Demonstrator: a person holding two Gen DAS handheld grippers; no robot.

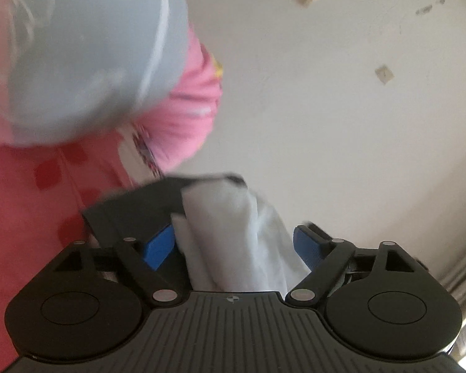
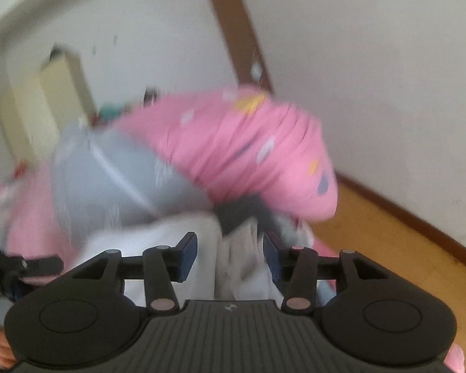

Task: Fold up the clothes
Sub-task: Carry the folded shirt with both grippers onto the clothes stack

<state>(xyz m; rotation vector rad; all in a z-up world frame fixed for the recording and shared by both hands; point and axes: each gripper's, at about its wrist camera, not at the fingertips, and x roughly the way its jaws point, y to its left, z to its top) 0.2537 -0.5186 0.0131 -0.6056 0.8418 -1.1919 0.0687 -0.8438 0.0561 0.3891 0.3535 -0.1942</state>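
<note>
letting go of the white cloth (image 1: 233,227), both the left gripper (image 1: 233,242) and right gripper (image 2: 230,255) have their fingers released around it, so next comes grabbing a fresh edge to fold.

The setting is a lived-in home room, indicated by scuffed white plaster walls (image 2: 372,62), a brown wooden door frame (image 2: 236,31), a yellow wooden floor (image 2: 388,248) with brown skirting, and heaped pink and grey clothes (image 2: 233,149).

Both wrist cameras look forward, close on the shared clothes pile (image 1: 77,62).
</note>
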